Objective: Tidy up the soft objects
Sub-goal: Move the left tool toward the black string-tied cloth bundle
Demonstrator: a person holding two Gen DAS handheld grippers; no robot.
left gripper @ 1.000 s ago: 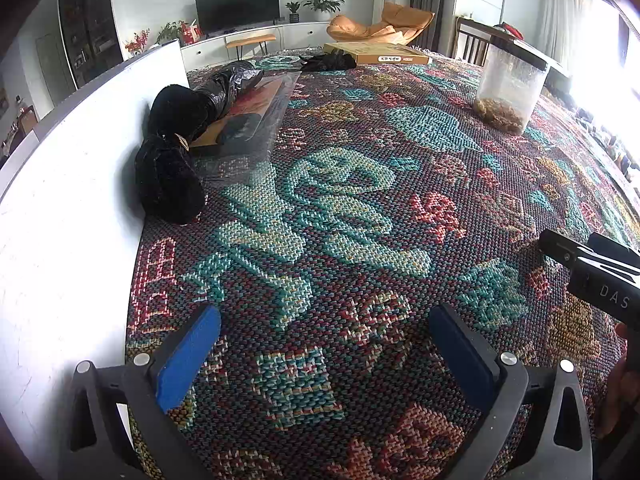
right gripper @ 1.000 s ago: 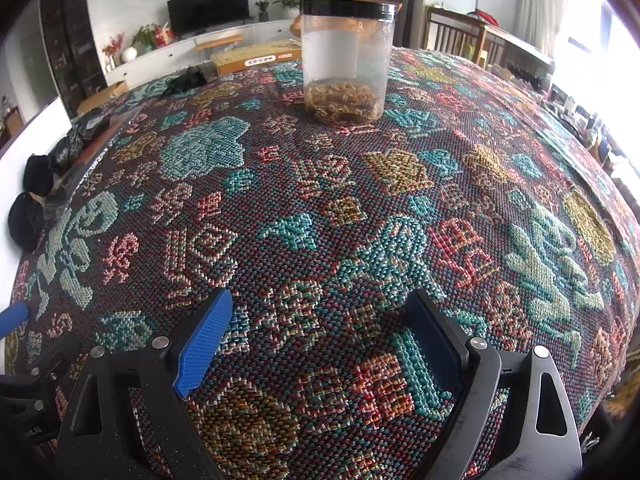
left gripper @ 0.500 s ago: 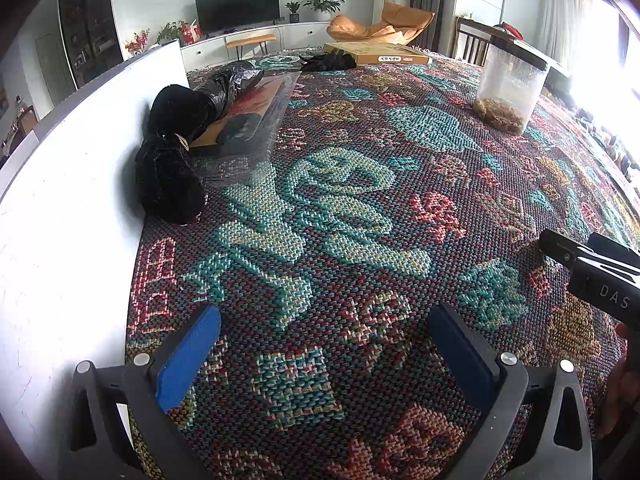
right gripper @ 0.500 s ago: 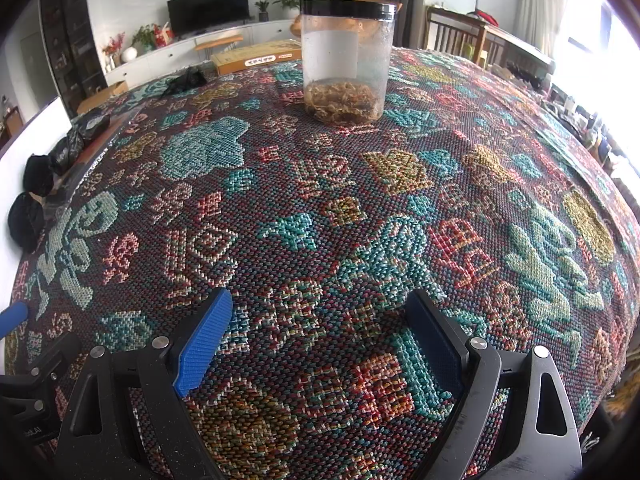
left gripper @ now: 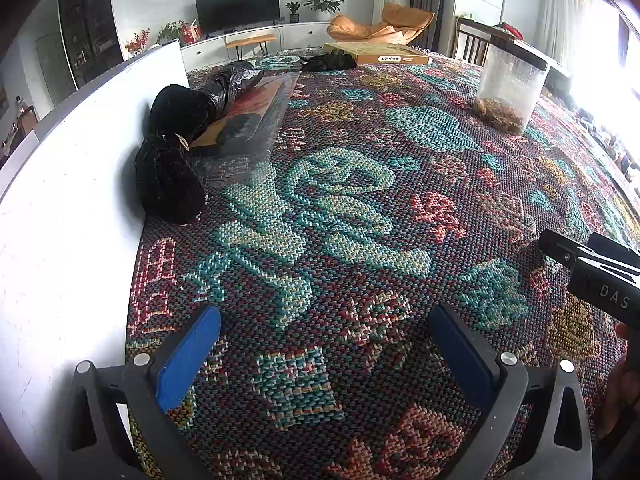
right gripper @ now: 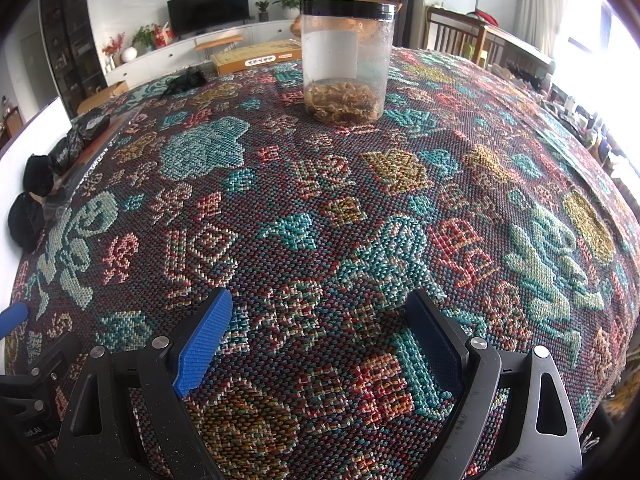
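Observation:
Two black fuzzy soft bundles [left gripper: 168,176] lie against a white board [left gripper: 60,200] at the left of a woven patterned cloth [left gripper: 360,208]. They show small at the left edge of the right wrist view [right gripper: 26,216]. Behind them lies a crumpled black plastic bag [left gripper: 230,82] on a clear-wrapped flat package [left gripper: 248,120]. Another dark soft item [left gripper: 328,63] sits far back. My left gripper [left gripper: 320,344] is open over bare cloth, well short of the bundles. My right gripper [right gripper: 320,332] is open too, holding nothing.
A clear jar with a black lid [right gripper: 346,60] and brown contents stands mid-table, right of the left gripper's line [left gripper: 510,88]. A flat cardboard box [left gripper: 376,54] lies at the far edge. Chairs, a TV cabinet and an orange seat stand beyond.

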